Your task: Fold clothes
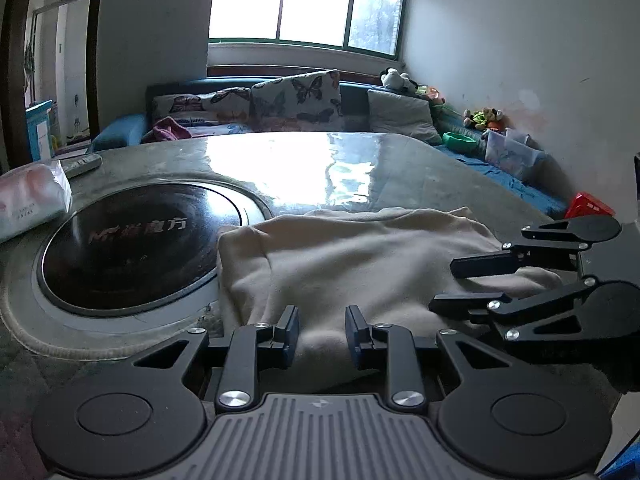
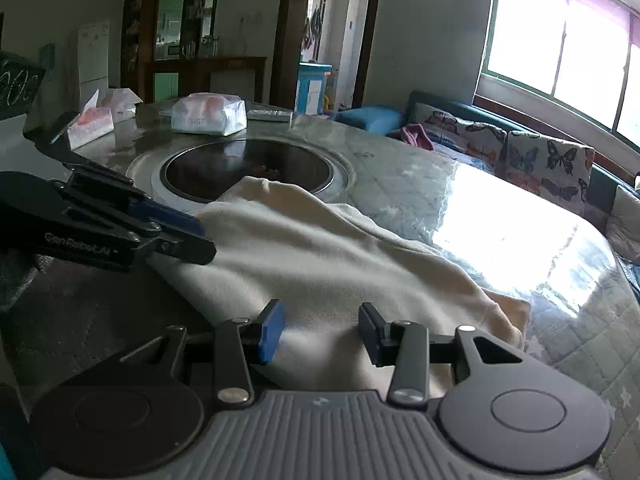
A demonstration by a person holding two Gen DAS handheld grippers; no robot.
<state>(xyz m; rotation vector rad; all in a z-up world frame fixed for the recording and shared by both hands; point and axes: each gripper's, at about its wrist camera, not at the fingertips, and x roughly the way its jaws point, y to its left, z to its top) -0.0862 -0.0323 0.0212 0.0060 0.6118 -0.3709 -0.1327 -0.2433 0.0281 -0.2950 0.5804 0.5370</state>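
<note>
A cream-coloured garment [image 1: 360, 264] lies bunched on the round grey table [image 1: 420, 168], just right of the dark inset hob. My left gripper [image 1: 322, 336] is open over its near edge, holding nothing. My right gripper [image 1: 444, 284] enters from the right, open, its fingers just above the cloth's right side. In the right wrist view the garment [image 2: 320, 256] stretches from the hob toward the near edge, my right gripper [image 2: 320, 334] is open over it, and my left gripper [image 2: 200, 236] comes in from the left over the cloth's left edge.
A round black hob [image 1: 136, 240] is set into the table. A tissue pack [image 1: 28, 204], a remote [image 1: 82, 165] and a tissue box [image 2: 90, 122] lie at the table's far side. A blue sofa with butterfly cushions [image 1: 296, 100] stands behind.
</note>
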